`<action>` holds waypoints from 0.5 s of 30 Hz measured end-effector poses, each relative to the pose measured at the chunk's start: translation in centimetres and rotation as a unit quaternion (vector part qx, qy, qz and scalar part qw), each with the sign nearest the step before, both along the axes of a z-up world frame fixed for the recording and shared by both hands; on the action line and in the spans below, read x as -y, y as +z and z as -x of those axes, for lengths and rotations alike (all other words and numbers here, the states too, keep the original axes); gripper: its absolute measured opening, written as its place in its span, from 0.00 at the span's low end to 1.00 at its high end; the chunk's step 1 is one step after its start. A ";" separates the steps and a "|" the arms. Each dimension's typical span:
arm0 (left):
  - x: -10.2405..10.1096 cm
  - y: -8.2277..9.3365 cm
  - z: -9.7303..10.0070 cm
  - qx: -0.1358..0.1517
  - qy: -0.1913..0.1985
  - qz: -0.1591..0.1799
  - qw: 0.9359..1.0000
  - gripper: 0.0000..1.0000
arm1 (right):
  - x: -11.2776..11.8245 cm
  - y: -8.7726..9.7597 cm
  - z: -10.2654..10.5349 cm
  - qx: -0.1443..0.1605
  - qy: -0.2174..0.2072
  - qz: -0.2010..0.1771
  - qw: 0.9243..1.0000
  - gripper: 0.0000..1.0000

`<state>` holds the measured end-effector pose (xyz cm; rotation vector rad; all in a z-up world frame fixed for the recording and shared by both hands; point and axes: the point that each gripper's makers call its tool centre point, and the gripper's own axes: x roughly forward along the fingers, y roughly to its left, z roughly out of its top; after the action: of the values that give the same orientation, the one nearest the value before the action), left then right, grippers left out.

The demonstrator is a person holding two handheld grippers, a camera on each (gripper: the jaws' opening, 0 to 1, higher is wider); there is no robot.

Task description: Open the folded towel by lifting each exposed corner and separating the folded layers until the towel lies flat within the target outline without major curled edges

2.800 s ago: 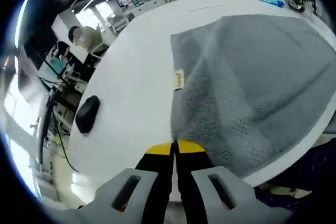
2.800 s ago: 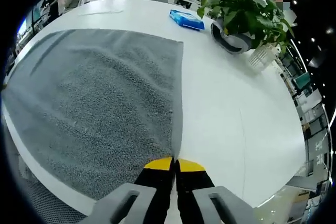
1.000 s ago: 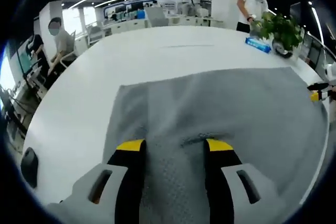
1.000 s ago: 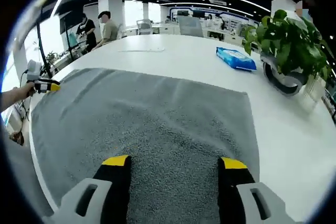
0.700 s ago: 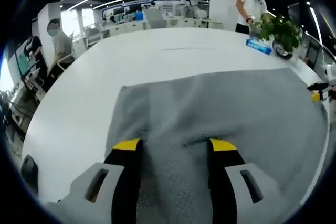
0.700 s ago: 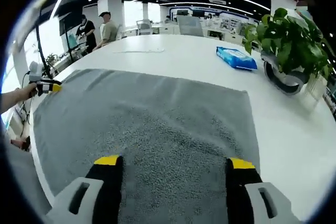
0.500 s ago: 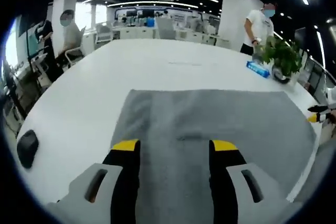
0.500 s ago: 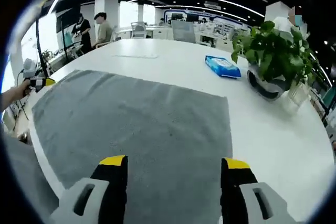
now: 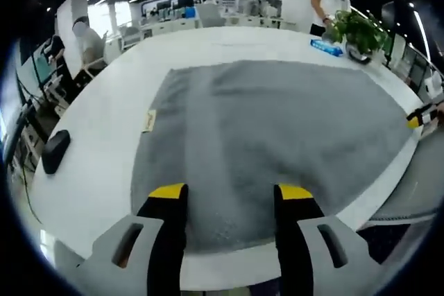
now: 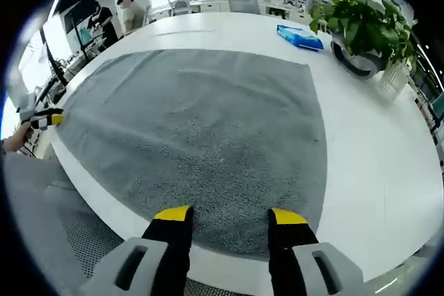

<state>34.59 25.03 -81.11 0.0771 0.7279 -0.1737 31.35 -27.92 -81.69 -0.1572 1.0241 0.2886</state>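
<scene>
Both grippers have pulled back and up off the towel; left gripper and right gripper hang spread, holding nothing, and the towel lies flat on the bench.

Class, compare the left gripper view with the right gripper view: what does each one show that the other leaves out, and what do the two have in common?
Left gripper view alone: a black computer mouse on the white table, and a small label at the grey towel edge. Right gripper view alone: a white slatted holder beside the potted plant.

Both share: the towel spread flat, the blue packet, the plant, and each view's own open claw, left and right.
</scene>
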 end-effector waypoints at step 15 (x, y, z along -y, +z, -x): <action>-0.8 0.0 0.4 -0.001 0.007 0.014 1.000 0.52 | 0.4 0.0 1.0 -0.023 0.050 0.000 0.998 0.43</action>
<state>34.14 25.79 -81.07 0.0449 0.7282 -0.1712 30.40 -28.34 -81.66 -0.2038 1.0639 0.3846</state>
